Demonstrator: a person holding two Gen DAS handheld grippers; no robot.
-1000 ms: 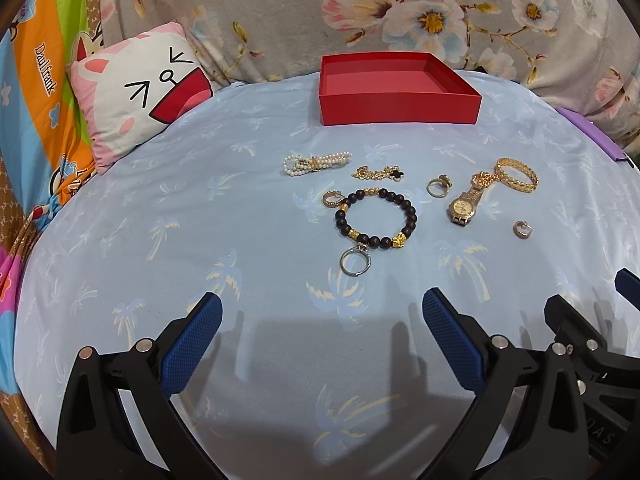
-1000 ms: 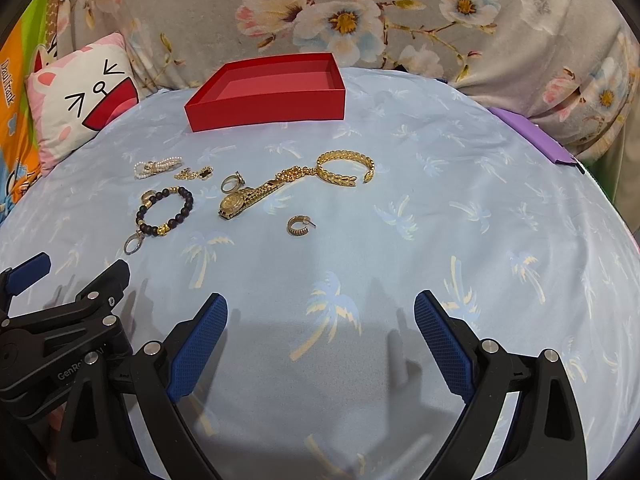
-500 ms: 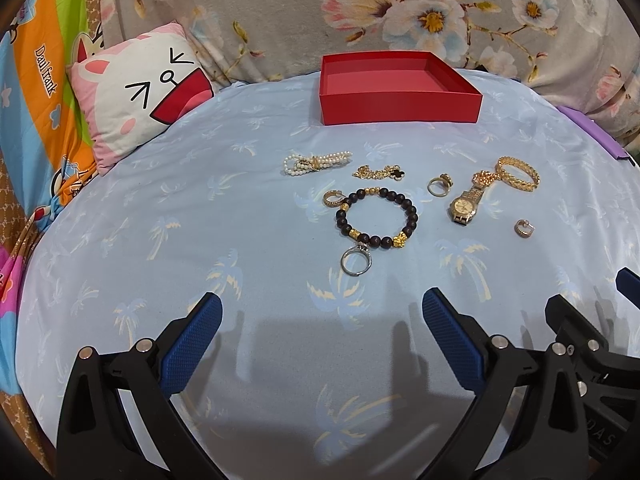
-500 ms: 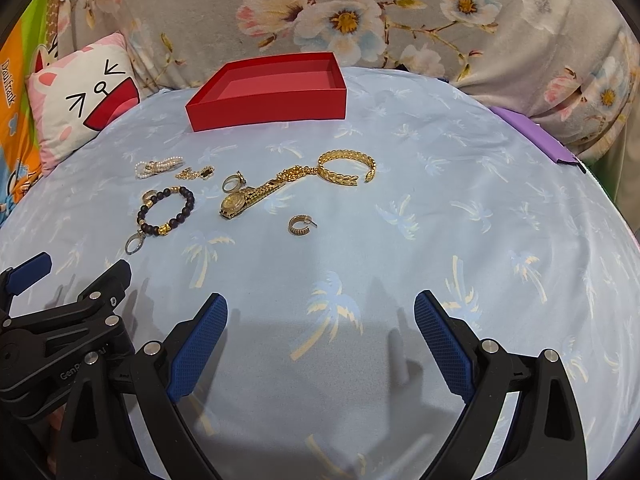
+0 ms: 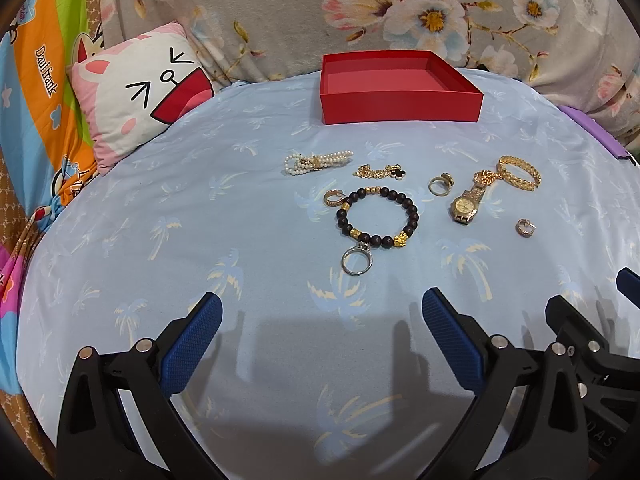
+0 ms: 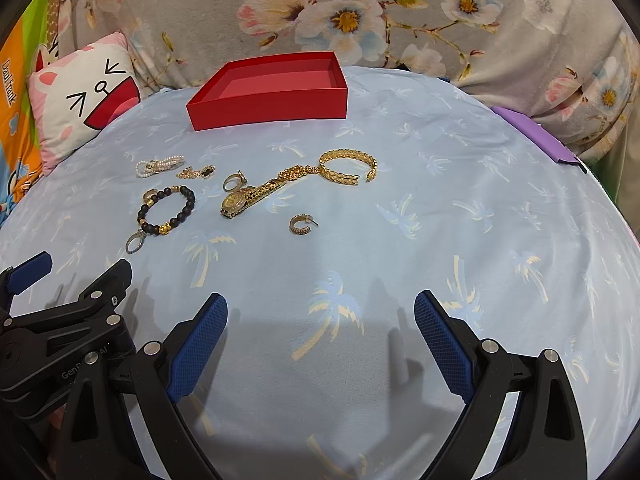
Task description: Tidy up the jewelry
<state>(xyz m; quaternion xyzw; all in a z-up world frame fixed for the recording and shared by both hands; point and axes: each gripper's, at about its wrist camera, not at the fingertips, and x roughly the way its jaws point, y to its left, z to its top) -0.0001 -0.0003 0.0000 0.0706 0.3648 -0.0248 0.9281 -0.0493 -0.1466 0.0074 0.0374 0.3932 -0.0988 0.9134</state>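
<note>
Above blue sheet (image 5: pixel 200 208), left gripper (image 5: pixel 320 320) and right gripper (image 6: pixel 320 320) level, side by side, fingers apart, holding nothing.

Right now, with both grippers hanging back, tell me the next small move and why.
Probably ease the right gripper forward over the small gold hoop earring. Both grippers are open and hold nothing, the red box looks empty, and all the jewelry lies on the blue sheet. The hoop lies apart from the other pieces, nearest the right fingers, so it seems the easiest first pick.
</note>
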